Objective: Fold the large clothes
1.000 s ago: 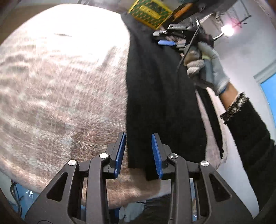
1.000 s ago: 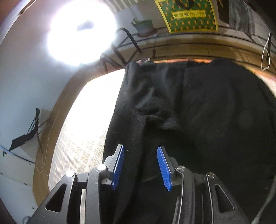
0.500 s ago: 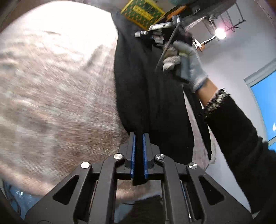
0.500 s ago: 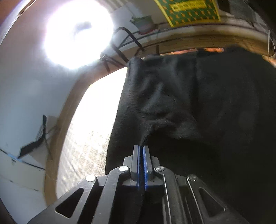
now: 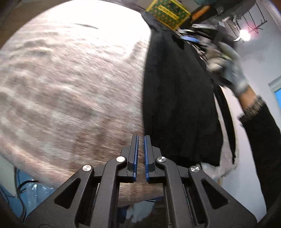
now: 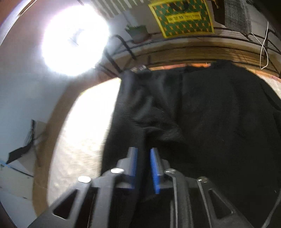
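- Two wrist views, both smeared w/ motion blur.
- Black garment (image 5: 179,98) laid out as a long strip on fuzzy beige-pink cover (image 5: 70,87), toward the cover's right side. Near hem close to cover's near edge.
- Left gripper (image 5: 140,156) pinched down to a thin slit, blue pads almost meeting. Only cover fuzz seen thru the slit, no cloth in it. Garment's left edge just beside the right pad's tip.
- Right gripper (image 6: 142,164) w/ jaws apart, just been opening. Black fabric showing in the gap betw. the pads, pads not seen pressing on it. Can't tell whether cloth sits in the gap or under it.
- Ahead of right gripper: garment bunched into a soft ridge w/ creases.
- From left view: gloved hand (image 5: 226,64) at garment's far right, blurred, w/ black sleeve (image 5: 263,133) and speckled cuff behind it.
- Bkgd in right view: bright lamp (image 6: 73,38) top left, green-yellow patterned sign (image 6: 182,15) top centre.
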The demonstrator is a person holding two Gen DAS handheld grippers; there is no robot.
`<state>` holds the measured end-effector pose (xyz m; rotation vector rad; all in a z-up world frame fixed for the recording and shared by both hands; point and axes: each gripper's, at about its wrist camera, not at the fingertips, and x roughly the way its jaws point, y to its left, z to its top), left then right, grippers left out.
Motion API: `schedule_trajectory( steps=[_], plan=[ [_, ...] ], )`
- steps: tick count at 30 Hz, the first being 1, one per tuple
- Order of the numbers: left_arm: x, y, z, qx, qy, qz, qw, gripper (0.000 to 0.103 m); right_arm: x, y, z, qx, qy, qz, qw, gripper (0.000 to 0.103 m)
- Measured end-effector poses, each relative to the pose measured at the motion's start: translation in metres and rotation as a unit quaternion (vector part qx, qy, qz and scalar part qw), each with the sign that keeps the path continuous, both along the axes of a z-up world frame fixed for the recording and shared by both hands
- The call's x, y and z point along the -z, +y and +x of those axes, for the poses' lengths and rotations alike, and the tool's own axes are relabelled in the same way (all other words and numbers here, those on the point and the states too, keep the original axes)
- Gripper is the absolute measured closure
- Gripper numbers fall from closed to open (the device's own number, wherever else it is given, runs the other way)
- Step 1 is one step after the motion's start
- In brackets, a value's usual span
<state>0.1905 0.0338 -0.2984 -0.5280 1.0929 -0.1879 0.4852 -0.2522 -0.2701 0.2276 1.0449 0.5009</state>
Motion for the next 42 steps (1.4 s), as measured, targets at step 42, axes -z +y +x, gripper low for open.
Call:
schedule_trajectory(
  steps=[42],
  plan=[
    [-0.046,-0.214,-0.037,0.174,-0.096,0.045,0.9791,0.06,0.036,-0.422,-0.364,0.284,0.019,-0.052,0.957,0.044]
  ],
)
